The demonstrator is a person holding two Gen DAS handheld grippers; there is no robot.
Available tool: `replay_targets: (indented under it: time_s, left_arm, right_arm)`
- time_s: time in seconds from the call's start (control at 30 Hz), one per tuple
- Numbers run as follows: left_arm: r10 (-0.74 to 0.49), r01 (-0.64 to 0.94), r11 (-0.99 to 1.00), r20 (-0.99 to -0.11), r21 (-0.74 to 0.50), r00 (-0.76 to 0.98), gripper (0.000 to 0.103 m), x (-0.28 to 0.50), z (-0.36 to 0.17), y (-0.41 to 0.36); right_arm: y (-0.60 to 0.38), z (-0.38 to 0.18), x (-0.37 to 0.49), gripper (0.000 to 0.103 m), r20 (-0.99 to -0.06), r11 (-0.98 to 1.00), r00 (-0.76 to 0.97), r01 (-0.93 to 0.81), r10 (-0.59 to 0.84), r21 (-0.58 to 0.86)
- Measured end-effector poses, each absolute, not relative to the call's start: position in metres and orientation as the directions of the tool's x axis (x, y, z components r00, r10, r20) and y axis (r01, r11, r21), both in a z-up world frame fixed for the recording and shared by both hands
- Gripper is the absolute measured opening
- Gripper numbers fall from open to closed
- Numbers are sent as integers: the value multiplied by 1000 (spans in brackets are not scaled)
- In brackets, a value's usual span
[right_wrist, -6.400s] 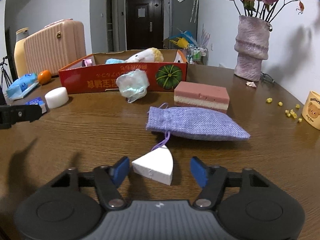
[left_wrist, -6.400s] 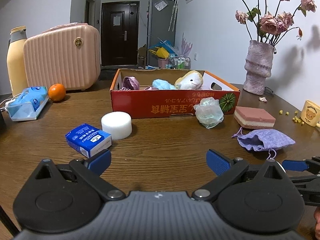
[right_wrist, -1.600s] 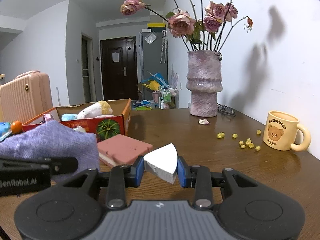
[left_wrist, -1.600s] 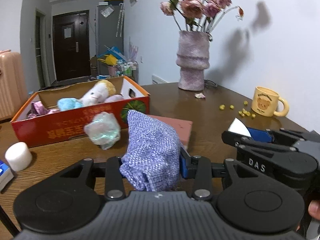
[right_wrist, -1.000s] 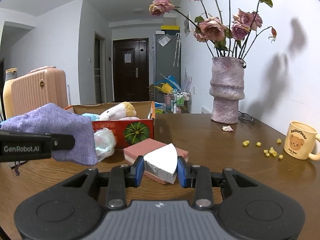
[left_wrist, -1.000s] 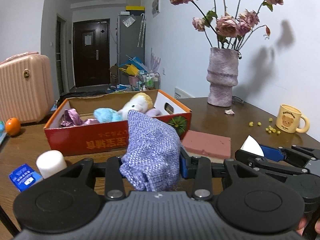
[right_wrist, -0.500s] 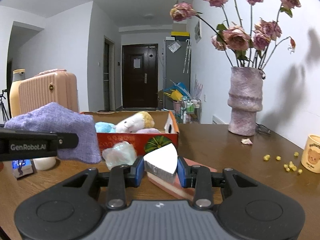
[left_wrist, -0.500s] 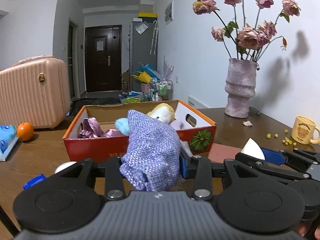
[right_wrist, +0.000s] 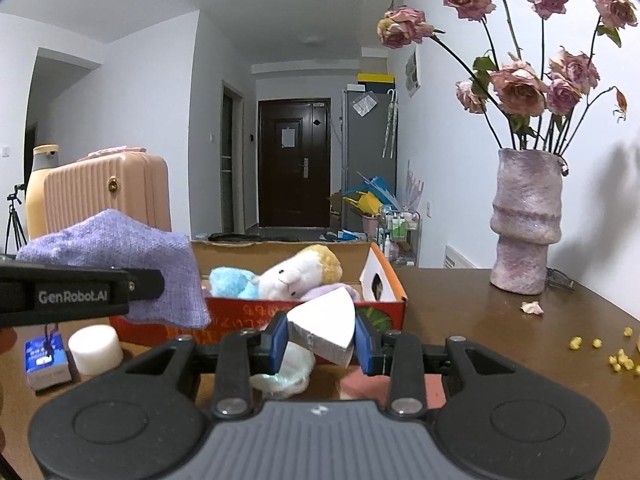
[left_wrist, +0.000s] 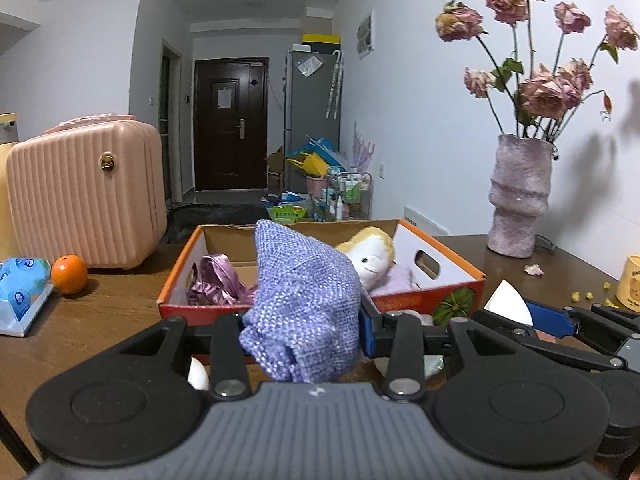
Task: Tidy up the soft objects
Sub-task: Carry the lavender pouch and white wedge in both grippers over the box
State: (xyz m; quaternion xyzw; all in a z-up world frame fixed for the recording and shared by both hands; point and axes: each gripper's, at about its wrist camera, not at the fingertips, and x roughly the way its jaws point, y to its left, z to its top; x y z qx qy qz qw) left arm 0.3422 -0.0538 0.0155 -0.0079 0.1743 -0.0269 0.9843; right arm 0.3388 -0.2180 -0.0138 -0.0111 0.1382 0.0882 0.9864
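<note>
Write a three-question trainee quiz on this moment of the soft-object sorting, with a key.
1. True or false: the left gripper is shut on the purple woven pouch.
2. What does the right gripper hold?
A. the orange
B. the white wedge-shaped sponge
C. the bear mug
3. Fill in: the plush toy lies inside the red cardboard ____.

Key:
1. True; the pouch is pinched between its fingers, raised in front of the box.
2. B
3. box
</note>
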Motion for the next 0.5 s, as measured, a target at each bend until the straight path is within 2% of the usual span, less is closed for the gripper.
replay_targets:
  time_s: [0.5]
  left_arm:
    - [-12,5,1000,-312,-23,950,39,378,18,-38]
  right_arm:
    - [-200,-7,380,35,-236,982,954,-187,186,21]
